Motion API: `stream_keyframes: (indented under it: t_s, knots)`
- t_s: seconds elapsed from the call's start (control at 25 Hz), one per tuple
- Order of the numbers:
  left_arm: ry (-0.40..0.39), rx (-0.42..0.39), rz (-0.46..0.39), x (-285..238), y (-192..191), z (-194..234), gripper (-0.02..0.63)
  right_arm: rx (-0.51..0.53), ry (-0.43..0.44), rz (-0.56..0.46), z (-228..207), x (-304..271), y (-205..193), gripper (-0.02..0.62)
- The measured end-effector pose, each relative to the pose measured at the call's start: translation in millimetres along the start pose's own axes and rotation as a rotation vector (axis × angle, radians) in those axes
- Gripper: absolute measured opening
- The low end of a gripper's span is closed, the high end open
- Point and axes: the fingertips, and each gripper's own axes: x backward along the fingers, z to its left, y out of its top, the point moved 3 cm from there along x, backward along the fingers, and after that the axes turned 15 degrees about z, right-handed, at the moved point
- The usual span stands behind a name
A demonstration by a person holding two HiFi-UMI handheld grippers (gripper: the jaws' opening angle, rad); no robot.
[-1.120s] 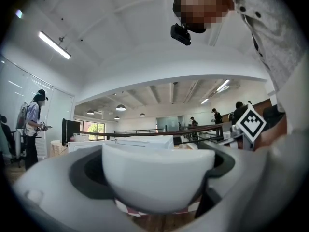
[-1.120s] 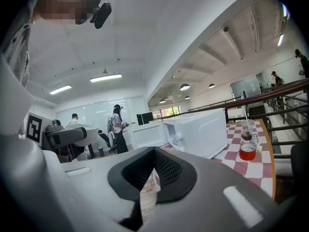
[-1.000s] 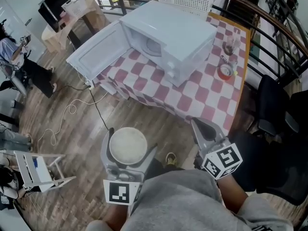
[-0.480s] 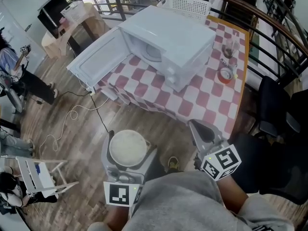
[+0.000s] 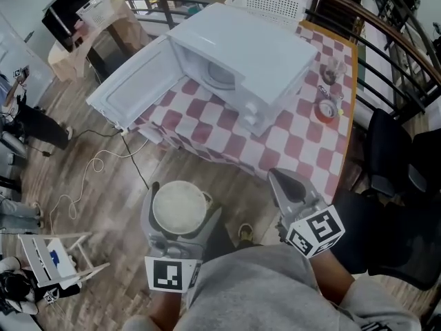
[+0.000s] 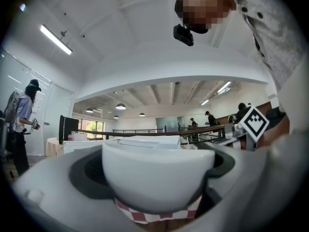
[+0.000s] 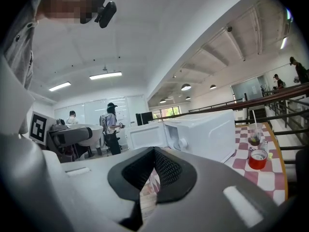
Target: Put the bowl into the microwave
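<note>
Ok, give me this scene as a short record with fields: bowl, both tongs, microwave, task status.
bowl: white, upright, held over the floor short of the table
left tongs: shut on bowl
right tongs: shut, empty
microwave: white, on the checked table
door: swung open
status: bowl not yet inside microwave

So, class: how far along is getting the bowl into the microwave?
Done: the microwave door stands open, and the left gripper is shut on the bowl. In hand: the bowl hangs above the floor, short of the table. Left: carrying it into the microwave and releasing it. The right gripper is shut, empty.
</note>
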Motion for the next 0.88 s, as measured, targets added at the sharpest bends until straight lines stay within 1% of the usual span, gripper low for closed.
stream_keyframes:
  t_s: [0.4,0.52,0.68,0.88]
  knots:
    - [-0.038,0.015,0.014,-59,2,53,0.54,-0.008,-0.029,0.031,-18,-62,25,-0.002]
    - [-0.048,0.021,0.014,-79,5,73,0.54,-0.013,-0.037,0.04,-21,-84,35,-0.002]
    - [-0.077,0.028,0.042,-103,6,94,0.54,-0.026,-0.051,0.036,-23,-109,52,-0.002]
    - [-0.106,0.028,0.038,-125,11,118,0.54,-0.04,-0.066,0.05,-21,-135,64,-0.002]
